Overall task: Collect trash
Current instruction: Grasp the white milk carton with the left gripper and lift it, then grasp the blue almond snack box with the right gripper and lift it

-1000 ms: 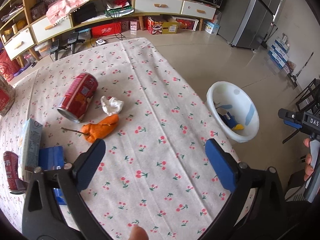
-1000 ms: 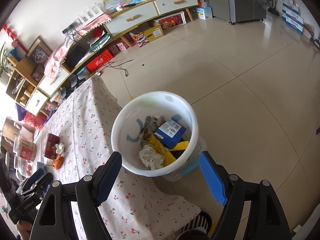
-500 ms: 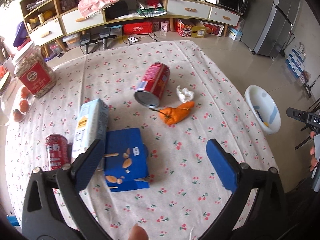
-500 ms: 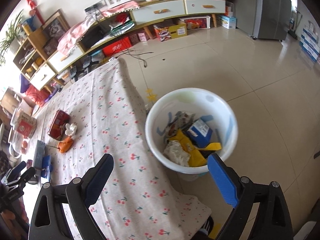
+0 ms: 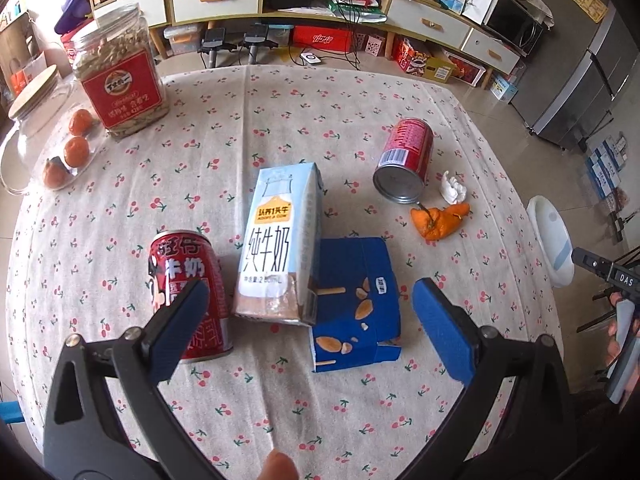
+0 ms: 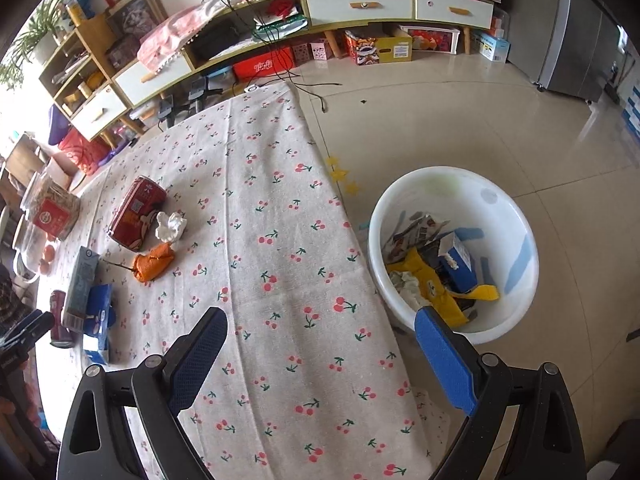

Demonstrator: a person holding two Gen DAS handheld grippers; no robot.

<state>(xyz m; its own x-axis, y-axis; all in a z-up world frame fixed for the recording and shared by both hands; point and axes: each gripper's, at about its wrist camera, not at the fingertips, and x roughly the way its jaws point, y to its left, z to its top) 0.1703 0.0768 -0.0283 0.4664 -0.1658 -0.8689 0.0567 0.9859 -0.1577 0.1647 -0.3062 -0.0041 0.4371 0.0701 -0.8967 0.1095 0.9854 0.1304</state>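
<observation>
My left gripper point(image 5: 310, 292) is open above the cherry-print table point(image 5: 328, 396). Between its fingers lie a pale blue milk carton point(image 5: 280, 240) and a flattened blue box point(image 5: 352, 304). An upright red can point(image 5: 188, 296) stands behind its left finger. Further right are a red can on its side point(image 5: 404, 160), a white tissue wad point(image 5: 454, 188) and orange peel point(image 5: 438, 220). My right gripper point(image 6: 320, 320) hangs wide open and empty over the table's right edge, beside the white basin point(image 6: 500, 208) of trash on the floor. The right wrist view also shows the lying can point(image 6: 136, 216), tissue point(image 6: 170, 226) and peel point(image 6: 154, 266).
A big jar with a red label point(image 5: 120, 88) and a glass dish of oranges point(image 5: 76, 148) stand at the table's far left. Shelves and drawers line the back wall. The tiled floor point(image 6: 460, 120) is bare around the basin. A fridge point(image 5: 592, 60) stands at the right.
Both grippers swept left across the table. The left went from the lying can and peel to the carton, box and upright can. The right left the basin for the table edge and widened.
</observation>
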